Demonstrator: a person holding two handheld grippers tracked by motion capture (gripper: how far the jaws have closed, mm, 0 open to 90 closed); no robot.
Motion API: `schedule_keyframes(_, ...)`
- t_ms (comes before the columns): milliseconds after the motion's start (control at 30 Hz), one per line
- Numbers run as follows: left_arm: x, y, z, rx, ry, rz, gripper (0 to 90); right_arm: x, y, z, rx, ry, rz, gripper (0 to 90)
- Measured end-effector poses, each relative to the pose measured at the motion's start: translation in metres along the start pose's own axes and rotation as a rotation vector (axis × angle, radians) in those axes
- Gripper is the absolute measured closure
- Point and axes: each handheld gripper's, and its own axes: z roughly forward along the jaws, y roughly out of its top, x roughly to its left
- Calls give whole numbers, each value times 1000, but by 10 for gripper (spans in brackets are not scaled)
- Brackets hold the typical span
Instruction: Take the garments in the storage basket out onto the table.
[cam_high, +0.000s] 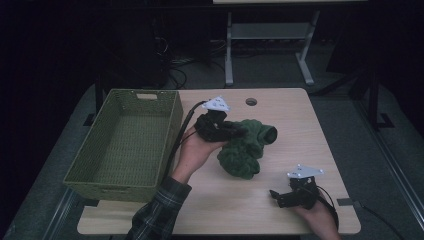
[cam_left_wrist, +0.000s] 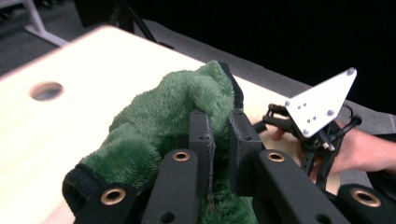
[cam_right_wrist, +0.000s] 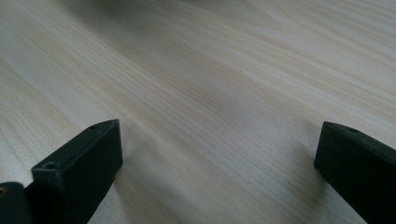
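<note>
Item: green fleece garment (cam_high: 245, 147), soft, crumpled, dark ribbed cuff showing at one end in the left gripper view.
Location of item: lying on the wooden table (cam_high: 280, 210), just beside the right wall of the green woven basket (cam_high: 122, 142), not inside it.
Basket contents: nothing visible within.
Work judged in hand: moving the garment into the basket.
Done so far: fold of fleece seized; bulk of the garment resting on the table.
Left to do: lift, carry across the basket's right rim, release inside. Judged early in the job.
Left gripper (cam_left_wrist: 219, 140): jaws drawn nearly together, pinching a fold of the green fleece between the pads.
Left hand pose: at the garment's edge nearest the basket, palm under the tool, jaws pointing away from the basket into the fleece; grey plate uppermost; cable trailing back along the basket's right wall; plaid sleeve (cam_high: 160, 215) off the basket's near right corner.
Right gripper (cam_high: 280, 196): jaws spread wide, nothing between them, bare wood grain beneath in the right gripper view.
Right hand pose: low over the table, well apart from the basket on the far side of the garment and nearer the person; jaws pointing back toward the basket side; no contact with the garment.
Other fixture: round cable hole (cam_high: 251, 102) in the table, beyond the garment, level with the basket's far end.
</note>
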Motion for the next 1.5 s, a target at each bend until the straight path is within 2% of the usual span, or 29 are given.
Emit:
schedule_keyframes(167,-1,-19,24,16,-19,-22,817,0,0,0,1,0,-2,8)
schedule_keyframes(333,-1,-37,44,59,-26,-37,814,0,0,0,3,3,4,8)
schedule_keyframes(533,2,-59,63,110,-26,-54,811,0,0,0,5,2,4,8)
schedule_keyframes(733,8,-77,73,153,-4,-72,788,0,0,0,5,2,3,8)
schedule_keyframes(800,9,-79,72,159,0,-68,728,0,0,0,4,2,3,8)
schedule_keyframes(900,6,-76,66,159,21,-55,593,0,0,0,4,2,3,8)
schedule_keyframes(1033,-1,-71,52,142,21,-40,504,0,0,0,4,2,3,8)
schedule_keyframes(1233,-11,-73,33,121,-18,-39,514,0,0,0,4,2,3,8)
schedule_keyframes(1367,-20,-79,30,120,-41,-31,541,0,0,0,4,2,3,8)
schedule_keyframes(1500,-29,-91,30,120,-51,-26,553,0,0,0,5,2,1,8)
